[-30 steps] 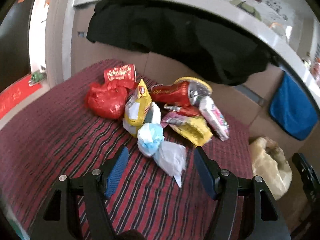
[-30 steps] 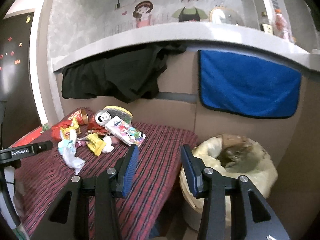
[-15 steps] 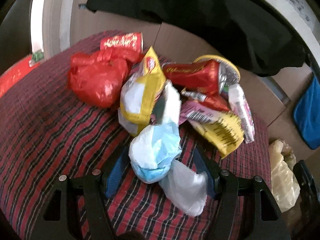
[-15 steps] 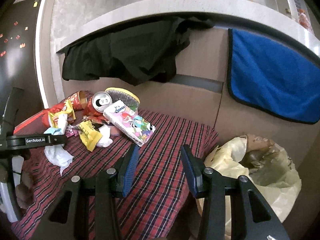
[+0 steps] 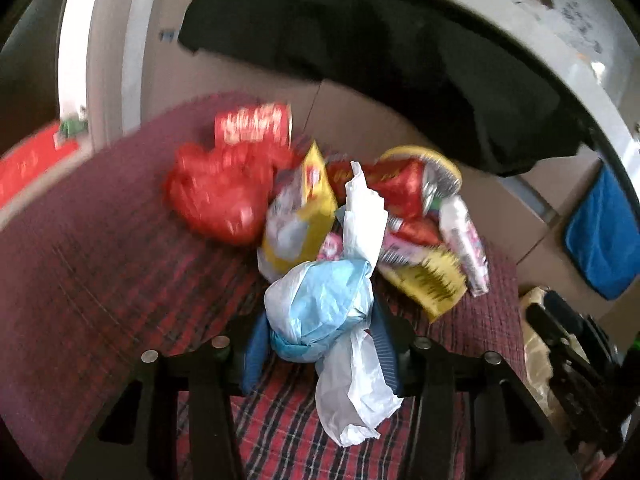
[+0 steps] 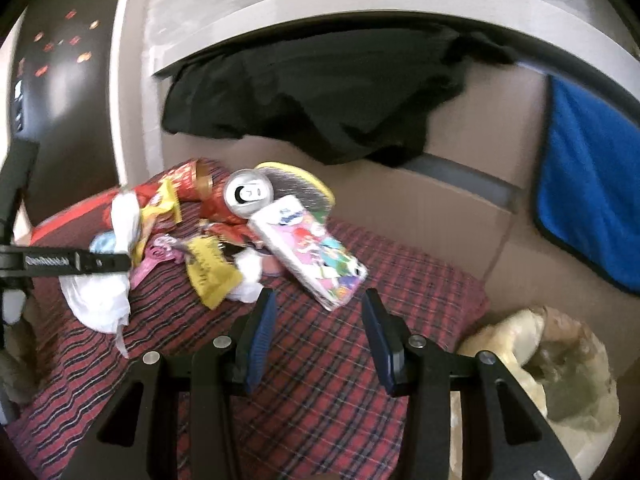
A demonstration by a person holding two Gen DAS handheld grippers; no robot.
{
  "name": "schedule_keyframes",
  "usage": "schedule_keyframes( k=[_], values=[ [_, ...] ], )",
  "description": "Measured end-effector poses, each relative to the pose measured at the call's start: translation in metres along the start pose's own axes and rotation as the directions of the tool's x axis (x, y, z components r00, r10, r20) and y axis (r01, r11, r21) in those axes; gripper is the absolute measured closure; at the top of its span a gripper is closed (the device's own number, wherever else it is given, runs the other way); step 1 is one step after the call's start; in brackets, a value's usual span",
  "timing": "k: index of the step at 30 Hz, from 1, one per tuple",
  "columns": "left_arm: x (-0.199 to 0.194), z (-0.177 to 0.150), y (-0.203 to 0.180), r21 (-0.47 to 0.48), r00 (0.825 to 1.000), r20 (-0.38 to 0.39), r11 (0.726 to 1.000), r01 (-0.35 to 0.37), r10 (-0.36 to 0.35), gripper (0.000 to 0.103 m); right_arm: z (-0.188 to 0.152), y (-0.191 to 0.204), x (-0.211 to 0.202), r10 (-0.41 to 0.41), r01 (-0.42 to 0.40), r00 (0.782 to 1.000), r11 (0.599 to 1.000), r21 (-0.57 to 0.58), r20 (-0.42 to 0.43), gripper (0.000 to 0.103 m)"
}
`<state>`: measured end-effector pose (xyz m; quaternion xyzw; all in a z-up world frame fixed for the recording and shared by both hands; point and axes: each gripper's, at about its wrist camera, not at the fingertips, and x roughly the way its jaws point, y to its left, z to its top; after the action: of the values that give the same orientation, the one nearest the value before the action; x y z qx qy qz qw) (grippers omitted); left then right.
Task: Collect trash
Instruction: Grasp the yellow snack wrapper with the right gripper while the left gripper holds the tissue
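A heap of trash lies on the red plaid table (image 6: 320, 380): a red bag (image 5: 216, 200), a yellow wrapper (image 5: 308, 208), a red can (image 6: 248, 194) and a colourful tissue pack (image 6: 312, 248). At the near edge of the heap, my left gripper (image 5: 320, 340) is closing on a blue and white plastic bundle (image 5: 320, 300). Its blue pads press the bundle's two sides, and a white tail hangs below them. In the right wrist view that gripper's finger (image 6: 76, 262) crosses the bundle (image 6: 100, 300). My right gripper (image 6: 318, 320) is open over bare cloth, just short of the tissue pack.
A bin with a yellowish liner (image 6: 540, 360) stands off the table's right end. A cardboard wall (image 6: 460, 208) backs the table. A black cloth (image 6: 320, 92) and a blue towel (image 6: 592, 184) hang from the grey shelf above.
My left gripper moved forward until the plastic bundle lay between its jaws, then narrowed on it. My right gripper swung left from the bin towards the heap and dipped lower.
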<state>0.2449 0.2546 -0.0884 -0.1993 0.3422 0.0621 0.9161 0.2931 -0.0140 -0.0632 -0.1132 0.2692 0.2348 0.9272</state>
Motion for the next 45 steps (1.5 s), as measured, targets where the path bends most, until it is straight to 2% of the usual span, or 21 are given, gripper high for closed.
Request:
schedule_keyframes(
  k=[4,7,10,12,15,19,23,26,28,32,35,41,45],
  values=[
    [-0.025,0.01,-0.004,0.073,0.997,0.071,0.997,0.0,-0.006,0.055,0.011,0.016,0.015,0.03,-0.031,0.999,0.996,-0.083,-0.015,0.063],
    [-0.031,0.017,0.0,0.089,0.997,0.055,0.995,0.046,-0.051,0.055,0.026,0.019,0.032,0.071,-0.076,0.997,0.99,-0.119,-0.042,0.064],
    [-0.03,0.024,0.005,0.099,0.996,0.037,0.992,0.073,-0.077,0.055,0.044,0.006,0.049,0.149,-0.155,0.986,0.985,-0.081,-0.078,0.064],
    [-0.031,0.026,0.009,0.113,0.996,0.049,0.991,0.068,-0.074,0.055,0.056,-0.008,0.064,0.205,-0.209,0.972,0.977,-0.027,-0.111,0.064],
    [-0.033,0.025,0.019,0.097,0.996,0.067,0.994,0.056,-0.063,0.055,0.065,-0.018,0.072,0.254,-0.249,0.959,0.967,0.05,-0.124,0.062],
    [-0.028,0.024,0.028,0.067,0.996,0.074,0.997,0.038,-0.043,0.055,0.062,0.018,0.059,0.258,-0.264,0.962,0.963,-0.058,-0.096,0.062],
    [-0.031,0.019,0.03,0.08,0.996,0.083,0.997,0.023,-0.03,0.055,0.053,0.066,0.066,0.232,-0.254,0.964,0.946,-0.201,-0.129,0.068],
    [-0.036,0.016,0.029,0.087,0.995,0.096,0.996,0.01,-0.019,0.055,0.049,0.079,0.083,0.185,-0.219,0.968,0.952,-0.212,-0.171,0.074],
    [-0.04,0.016,0.029,0.083,0.995,0.104,0.997,0.006,-0.014,0.055,0.049,0.077,0.087,0.185,-0.22,0.963,0.959,-0.178,-0.197,0.076],
    [-0.047,0.017,0.028,0.073,0.992,0.127,0.997,-0.005,-0.004,0.055,0.047,0.071,0.07,0.26,-0.286,0.939,0.954,-0.088,-0.225,0.087],
    [-0.054,0.016,0.023,0.073,0.99,0.14,0.997,0.006,-0.016,0.055,0.044,0.067,0.046,0.293,-0.309,0.932,0.95,-0.044,-0.215,0.091],
    [-0.069,0.013,-0.003,0.105,0.987,0.155,0.994,0.021,-0.037,0.055,0.051,0.057,0.0,0.275,-0.282,0.953,0.958,-0.045,-0.125,0.093],
    [-0.082,0.016,-0.029,0.131,0.984,0.166,0.991,0.039,-0.06,0.055,0.057,0.041,-0.025,0.229,-0.232,0.971,0.972,-0.041,-0.062,0.099]
  ],
)
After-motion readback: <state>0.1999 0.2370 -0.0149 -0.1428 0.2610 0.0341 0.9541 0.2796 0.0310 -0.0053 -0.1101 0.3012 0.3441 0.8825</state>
